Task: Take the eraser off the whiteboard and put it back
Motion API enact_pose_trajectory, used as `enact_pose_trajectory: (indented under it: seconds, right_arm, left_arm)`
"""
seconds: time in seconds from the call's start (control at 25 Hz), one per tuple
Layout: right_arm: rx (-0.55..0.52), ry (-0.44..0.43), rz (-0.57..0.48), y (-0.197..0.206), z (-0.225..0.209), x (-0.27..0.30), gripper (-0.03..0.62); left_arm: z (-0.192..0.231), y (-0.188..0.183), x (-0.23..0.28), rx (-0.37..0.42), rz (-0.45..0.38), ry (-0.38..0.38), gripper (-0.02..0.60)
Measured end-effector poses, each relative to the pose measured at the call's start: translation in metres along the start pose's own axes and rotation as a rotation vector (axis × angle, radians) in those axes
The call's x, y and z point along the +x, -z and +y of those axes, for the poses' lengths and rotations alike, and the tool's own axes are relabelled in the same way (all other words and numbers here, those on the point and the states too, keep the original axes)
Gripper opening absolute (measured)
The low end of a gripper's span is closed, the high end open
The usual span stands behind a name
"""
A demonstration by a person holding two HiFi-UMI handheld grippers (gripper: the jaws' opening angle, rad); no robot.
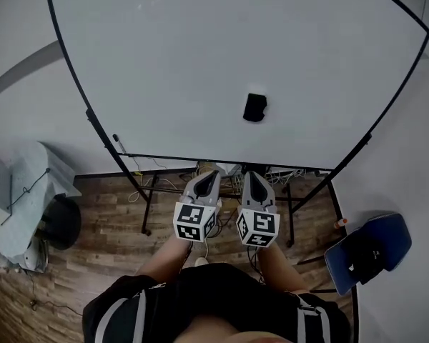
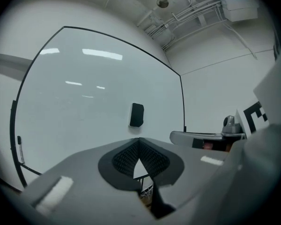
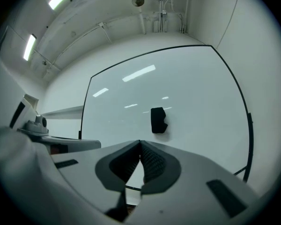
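Both tools are pinched together with nothing in them: the left gripper [image 2: 139, 140] and the right gripper [image 3: 140, 142] are side by side, well short of the whiteboard [image 1: 200, 56]. The eraser [image 1: 254, 108] is stuck flat on the board, right of centre and toward the lower edge, with its long axis running up-down and a notched side facing right. My worry is that jaws arriving closed would just shove it, so it slides or drops to the floor. An off-centre pinch across its short width could twist it loose too.
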State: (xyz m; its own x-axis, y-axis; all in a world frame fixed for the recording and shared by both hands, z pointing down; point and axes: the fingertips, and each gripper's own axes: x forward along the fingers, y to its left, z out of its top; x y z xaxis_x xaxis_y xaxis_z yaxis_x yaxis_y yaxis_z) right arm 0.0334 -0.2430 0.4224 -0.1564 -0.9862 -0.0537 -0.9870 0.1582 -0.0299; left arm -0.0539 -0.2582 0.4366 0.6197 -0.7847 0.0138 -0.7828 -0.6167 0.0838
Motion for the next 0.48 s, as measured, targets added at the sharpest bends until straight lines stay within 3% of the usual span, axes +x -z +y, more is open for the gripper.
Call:
enact_pose_trajectory:
  seconds: [0.24,0.48]
  right_arm:
    - [0.024,0.023,0.007,-0.001,-0.004,0.036,0.005]
    - [0.003,-0.009,-0.008,-0.008,-0.015,0.067,0.005]
  left_arm:
    - [0.024,-0.008,0.031,0.023,0.018,0.021,0.009]
    - [0.039,-0.012,0.051,0.049,0.017,-0.033,0.009]
